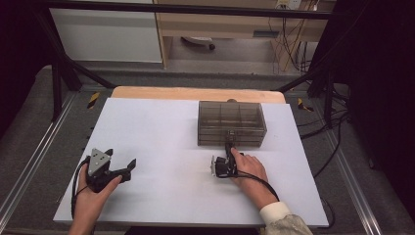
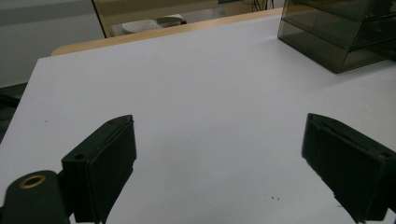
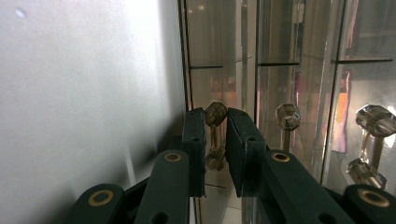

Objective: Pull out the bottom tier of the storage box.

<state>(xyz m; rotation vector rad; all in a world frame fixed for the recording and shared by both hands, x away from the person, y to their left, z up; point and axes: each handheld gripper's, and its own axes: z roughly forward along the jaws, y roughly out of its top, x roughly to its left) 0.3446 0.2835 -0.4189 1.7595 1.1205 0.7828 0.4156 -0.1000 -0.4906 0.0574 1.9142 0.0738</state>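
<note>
A smoky see-through drawer box (image 1: 231, 123) stands on the white table top (image 1: 166, 132) right of centre. My right gripper (image 1: 229, 143) lies turned on its side, its tips at the bottom of the box front. In the right gripper view its jaws (image 3: 215, 126) stand close together around a clear faceted drawer handle (image 3: 215, 115), pads against it. Two more such handles (image 3: 287, 116) (image 3: 375, 120) sit beside it on the box front. My left gripper (image 1: 120, 157) rests near the table's front left, held in a hand, open with nothing between the jaws (image 2: 219, 154).
The drawer box (image 2: 336, 37) is far off at the upper right of the left gripper view. A wooden table edge (image 1: 195, 93) runs behind the white top. Black frame posts and cables stand at both sides.
</note>
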